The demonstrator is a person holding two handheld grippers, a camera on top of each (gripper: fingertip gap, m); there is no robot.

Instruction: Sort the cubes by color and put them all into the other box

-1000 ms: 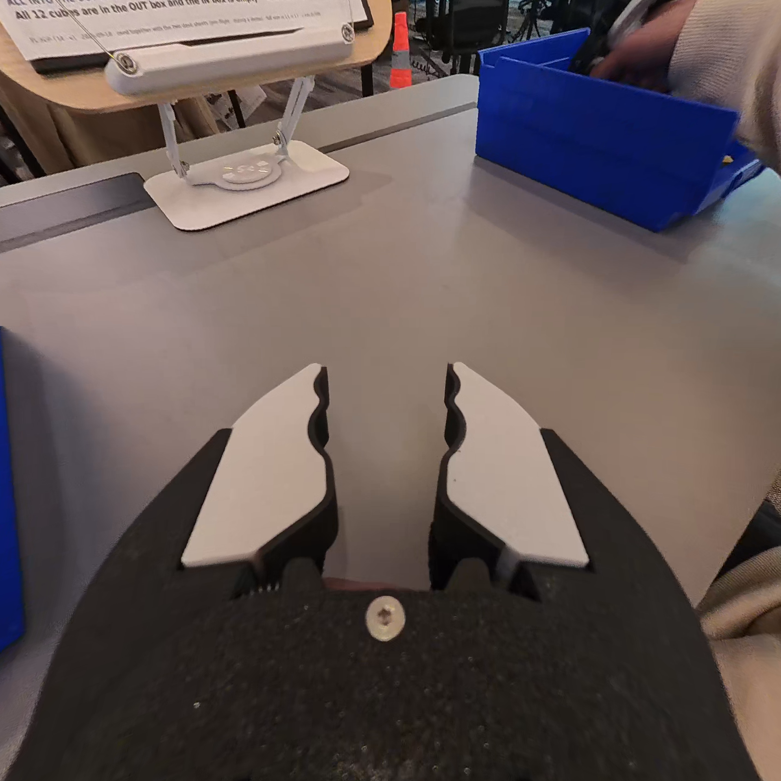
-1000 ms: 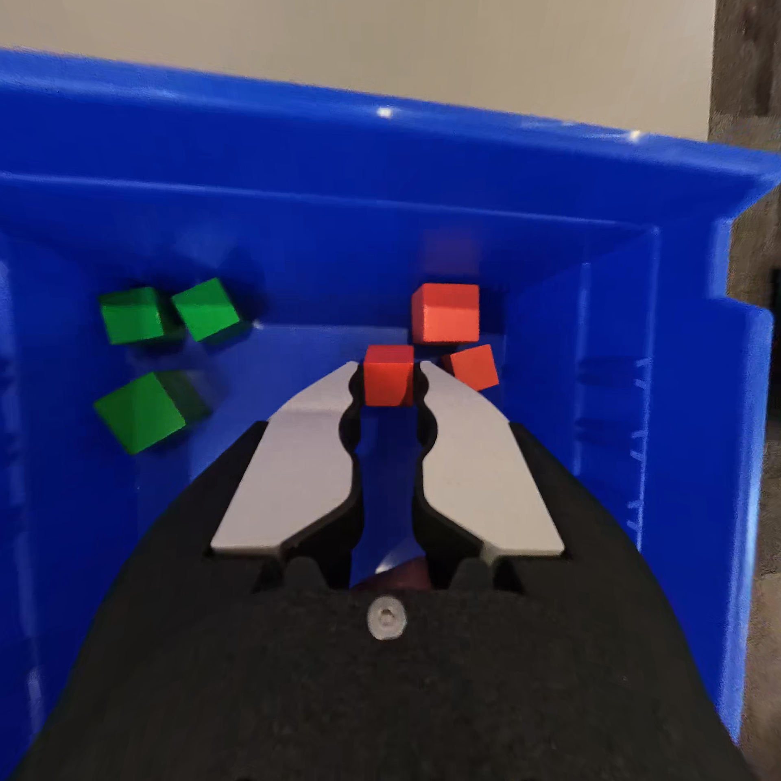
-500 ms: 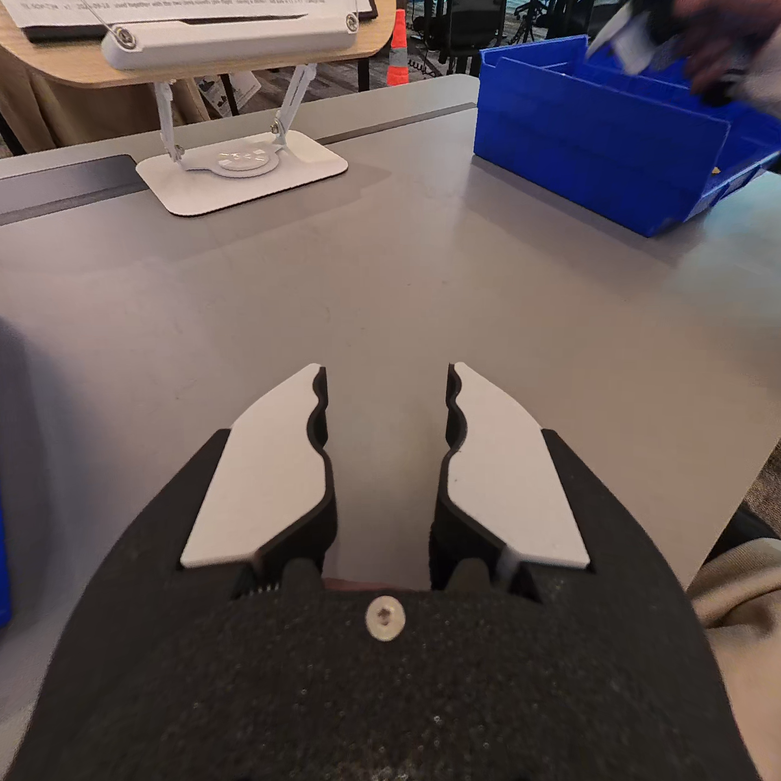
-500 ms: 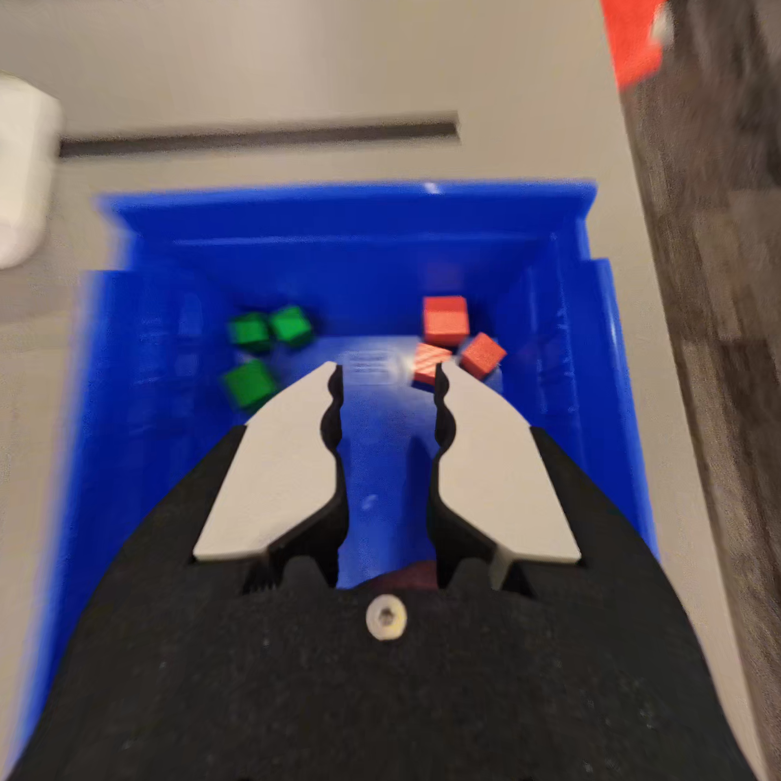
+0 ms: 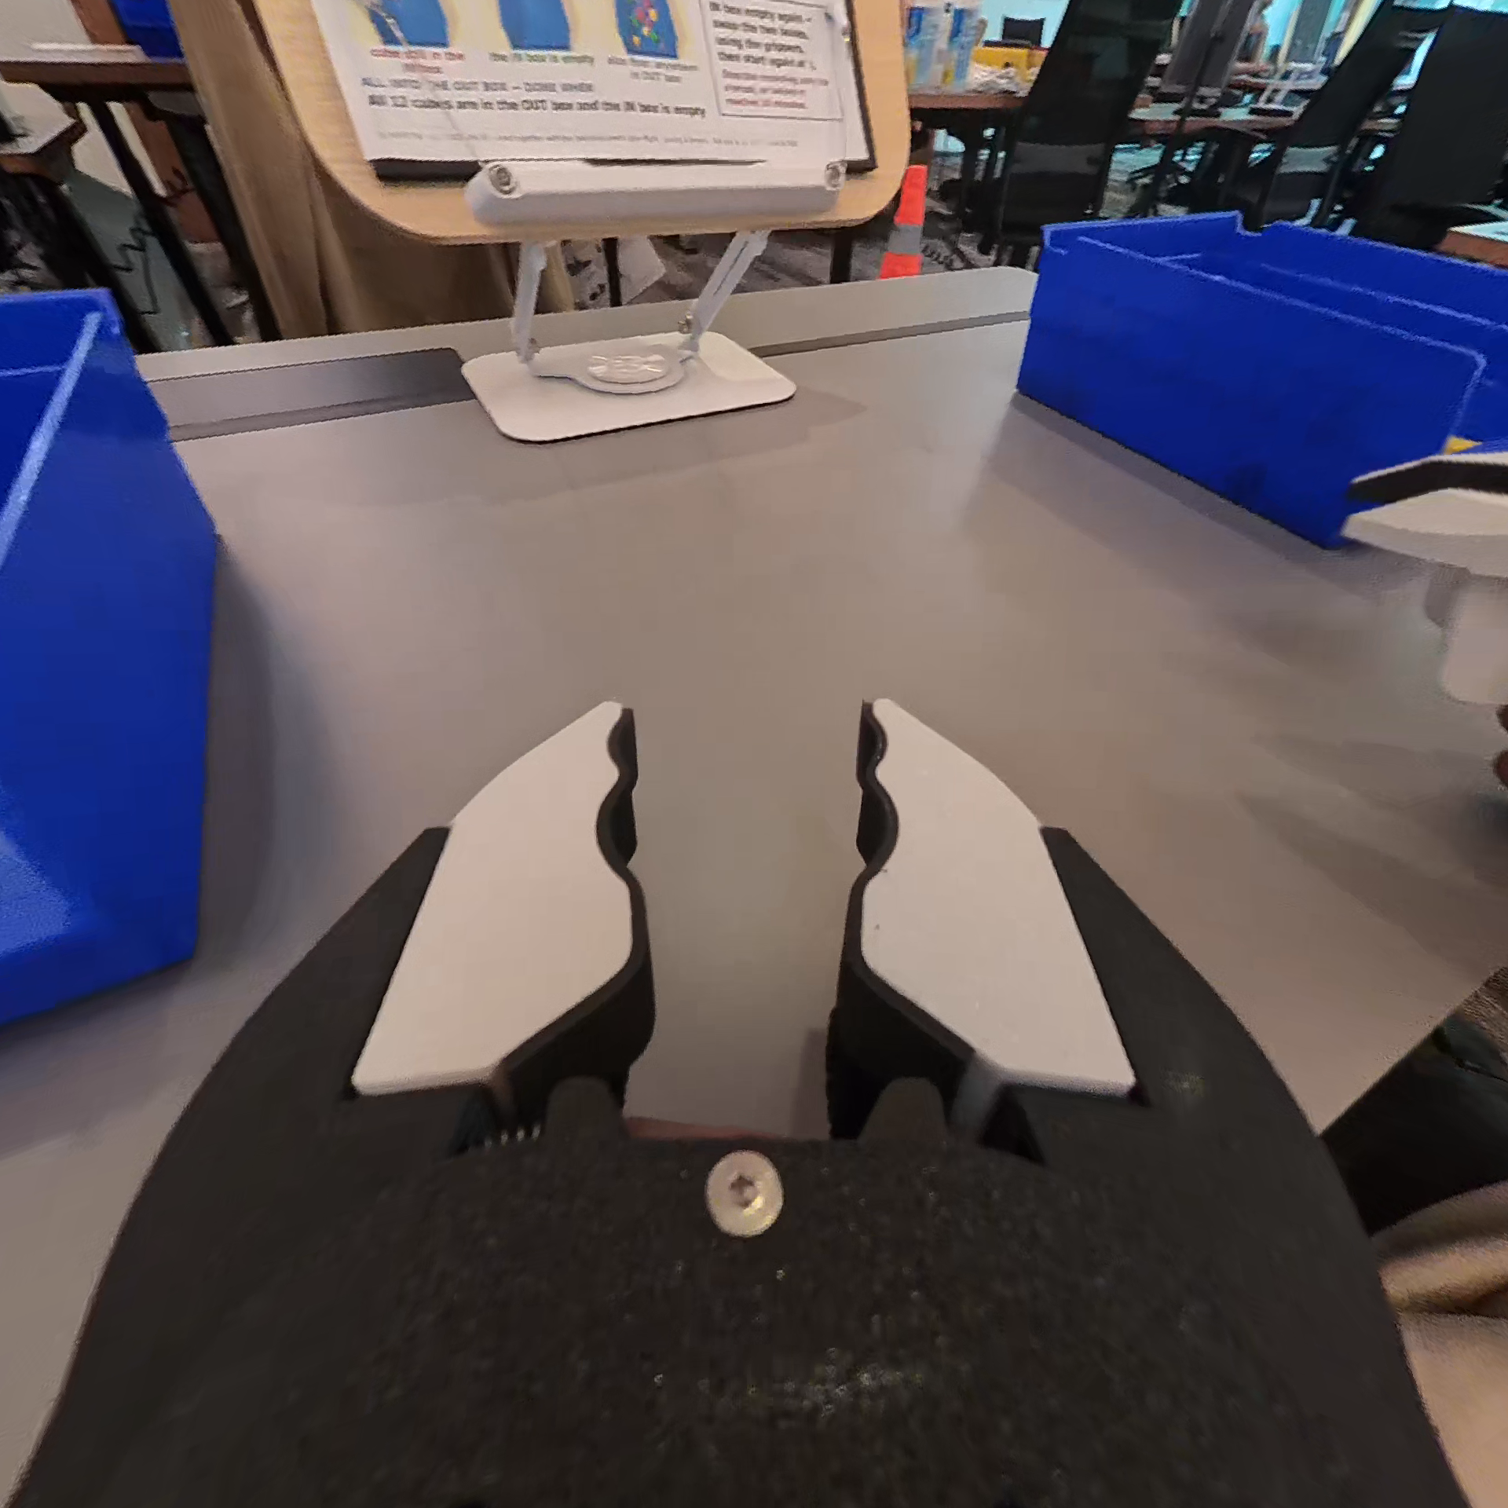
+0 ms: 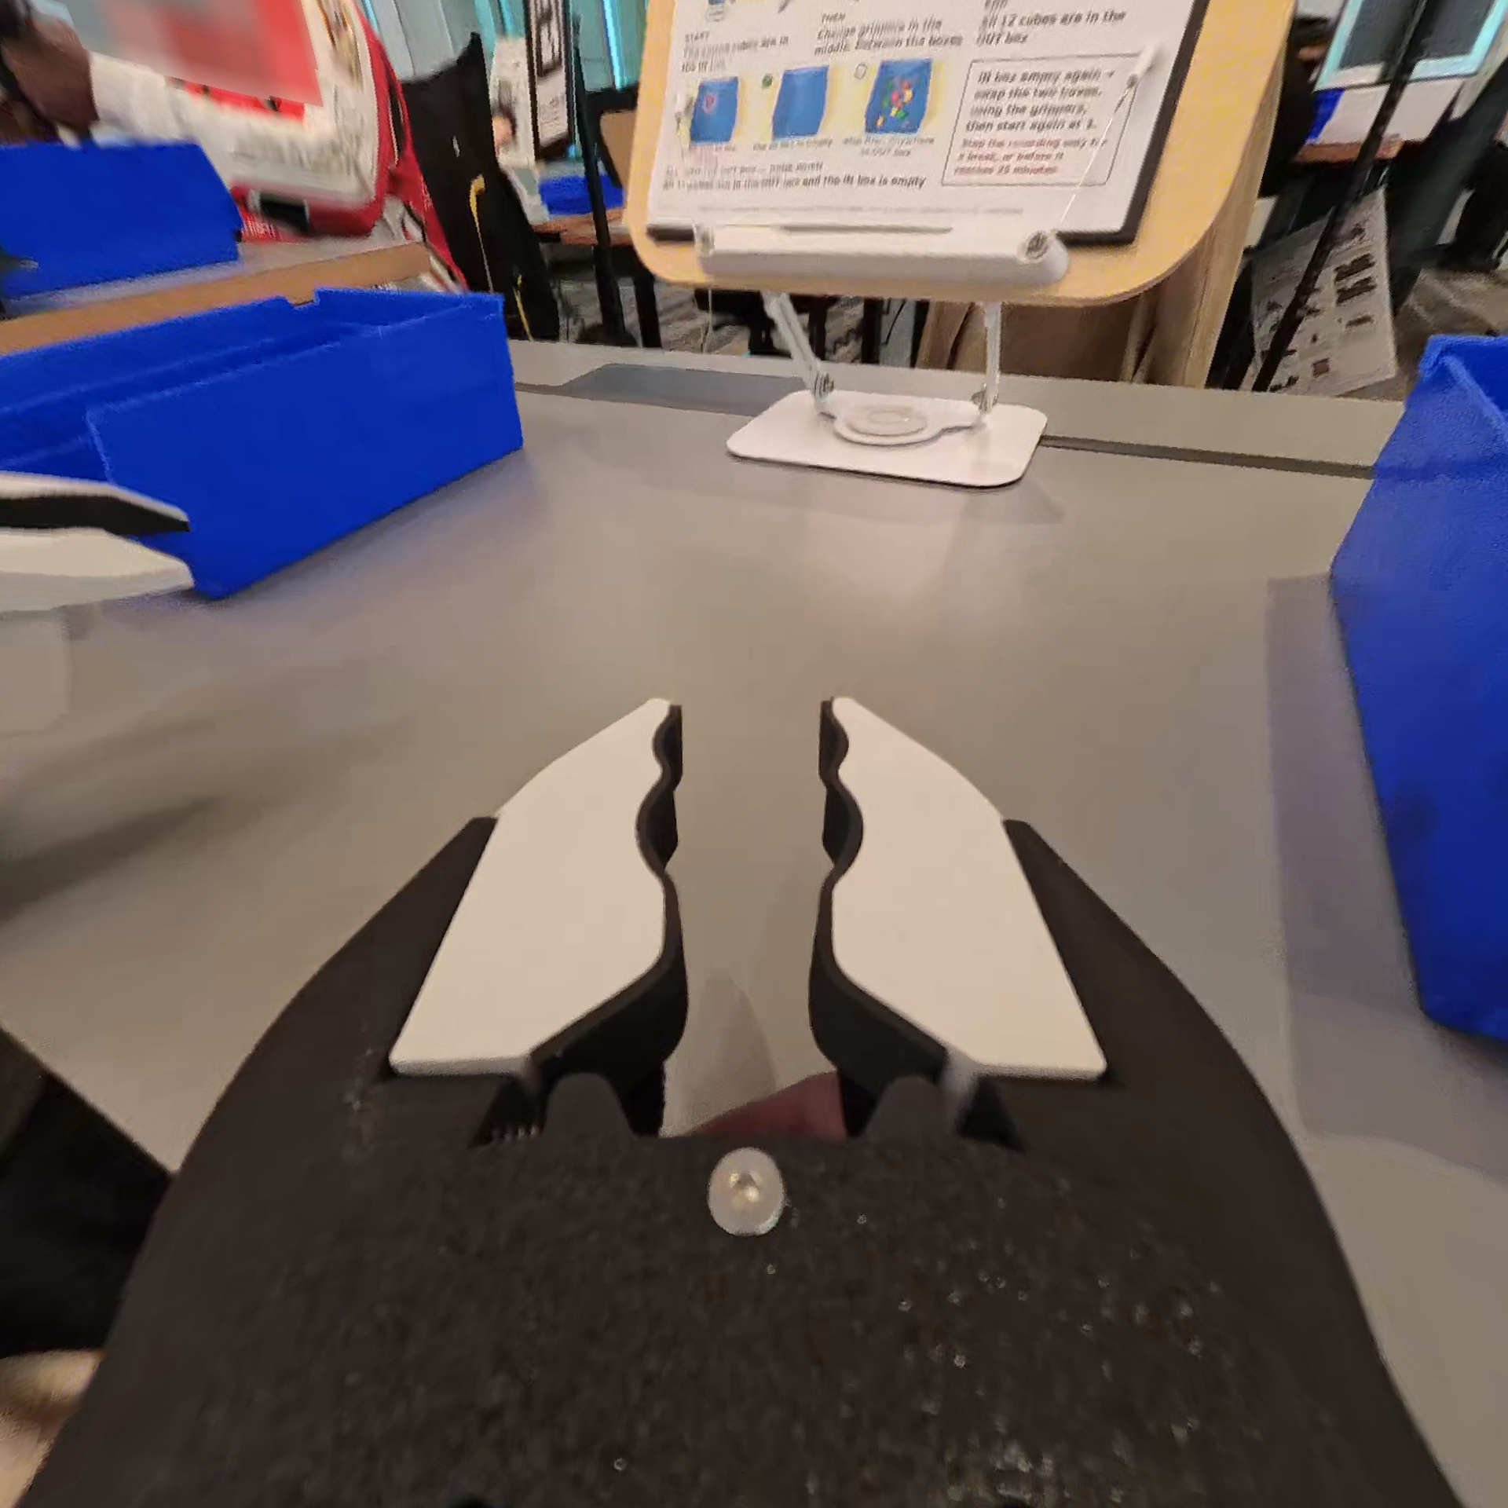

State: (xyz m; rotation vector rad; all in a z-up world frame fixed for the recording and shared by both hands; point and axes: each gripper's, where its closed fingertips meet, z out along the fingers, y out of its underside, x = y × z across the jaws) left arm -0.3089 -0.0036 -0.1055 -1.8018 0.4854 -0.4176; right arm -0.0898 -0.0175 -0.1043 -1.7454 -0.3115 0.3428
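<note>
No cubes show in either view. My left gripper (image 5: pixel 747 718) is open and empty, low over the grey table (image 5: pixel 734 571). My right gripper (image 6: pixel 747 714) is also open and empty over the table (image 6: pixel 816 612). One blue box stands on the left (image 5: pixel 90 653), also seen in the right wrist view (image 6: pixel 310 457). The other blue box stands on the right (image 5: pixel 1224 383), also at the edge of the right wrist view (image 6: pixel 1444 694). The insides of both boxes are hidden. Each gripper's tip shows at the edge of the other's view (image 5: pixel 1444 506) (image 6: pixel 82 538).
A white stand (image 5: pixel 628 383) holding a wooden board with an instruction sheet (image 5: pixel 604 82) sits at the table's far edge, between the boxes. It also shows in the right wrist view (image 6: pixel 889 441). Chairs, other tables and an orange cone (image 5: pixel 907 228) lie beyond.
My right gripper let go of a red cube beside two other red ones in the box, opened, and drew back out over the table. My left gripper tilted up, staying open.
</note>
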